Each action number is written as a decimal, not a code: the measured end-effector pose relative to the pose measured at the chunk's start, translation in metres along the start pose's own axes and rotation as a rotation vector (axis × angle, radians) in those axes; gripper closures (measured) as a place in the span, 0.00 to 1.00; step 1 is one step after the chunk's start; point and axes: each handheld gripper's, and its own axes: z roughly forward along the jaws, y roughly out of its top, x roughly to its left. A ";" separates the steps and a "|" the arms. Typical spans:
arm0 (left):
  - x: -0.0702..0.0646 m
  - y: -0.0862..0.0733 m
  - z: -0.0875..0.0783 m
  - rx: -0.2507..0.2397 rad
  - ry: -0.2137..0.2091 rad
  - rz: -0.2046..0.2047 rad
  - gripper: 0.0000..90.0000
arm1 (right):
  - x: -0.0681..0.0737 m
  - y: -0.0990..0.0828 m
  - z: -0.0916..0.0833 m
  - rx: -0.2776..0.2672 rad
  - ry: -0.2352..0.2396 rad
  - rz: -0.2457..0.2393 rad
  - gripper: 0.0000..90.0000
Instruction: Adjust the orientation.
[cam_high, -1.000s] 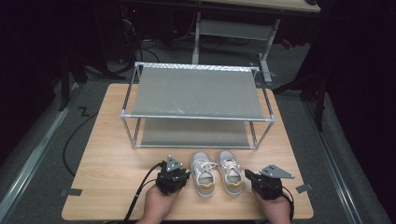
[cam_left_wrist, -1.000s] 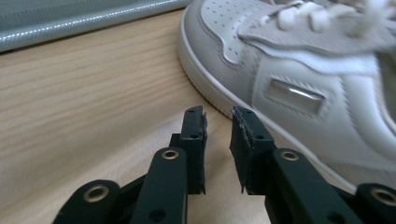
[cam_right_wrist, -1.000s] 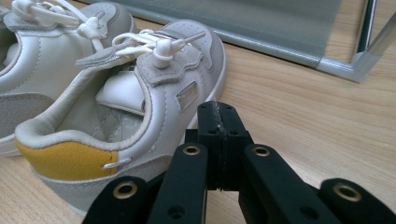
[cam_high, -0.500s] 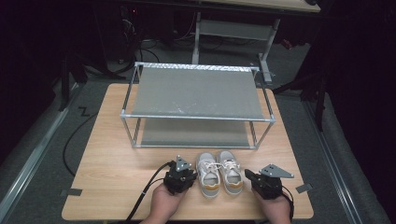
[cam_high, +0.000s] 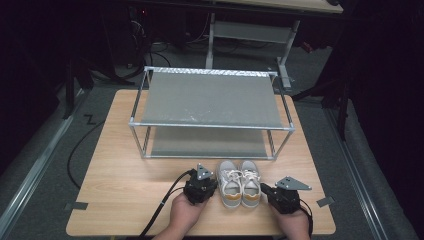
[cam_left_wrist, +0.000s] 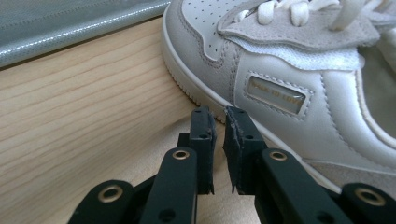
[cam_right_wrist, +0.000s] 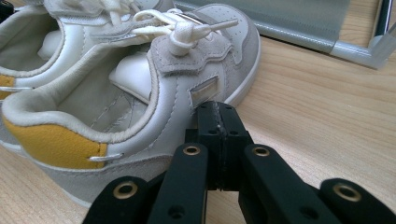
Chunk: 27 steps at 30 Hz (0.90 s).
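Flanking a pair of white leather low-top sneakers with yellow heel tabs (cam_high: 240, 183), the two claws sit at the near edge of the light wooden table (cam_high: 125, 175), one on each outer side of the pair. The shoes stand side by side, touching, toes toward the two-tier metal-framed shoe rack with grey fabric shelves (cam_high: 210, 100), which stands just behind them; both shelves are bare. Left claw (cam_left_wrist: 217, 116): jaws nearly shut, a thin slit between them, holding nothing, tips right at the sole edge of the left sneaker (cam_left_wrist: 289, 79), contact uncertain. Right claw (cam_right_wrist: 217, 112): jaws pressed fully together, holding nothing, tips just beside the outer wall of the right sneaker (cam_right_wrist: 140, 107), below its lace panel. Judged step: approach and positioning before a grasp, probably with the aim of moving the shoes onto the rack; no lift has started. Next move, as judged: each claw needs to open wide enough to take a shoe's collar or side wall, rise over the rim, then close on it. Pushing with closed jaws would only slide the shoes together.
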 end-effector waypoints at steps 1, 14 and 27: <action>0.000 0.000 0.000 0.000 -0.001 0.003 0.92 | 0.000 0.000 0.000 -0.001 0.000 -0.002 1.00; -0.026 0.009 0.015 0.016 -0.036 0.077 1.00 | -0.018 -0.008 -0.011 -0.007 -0.044 0.060 1.00; -0.031 0.017 0.024 0.011 -0.006 0.083 1.00 | -0.025 -0.010 -0.013 -0.021 -0.077 0.094 1.00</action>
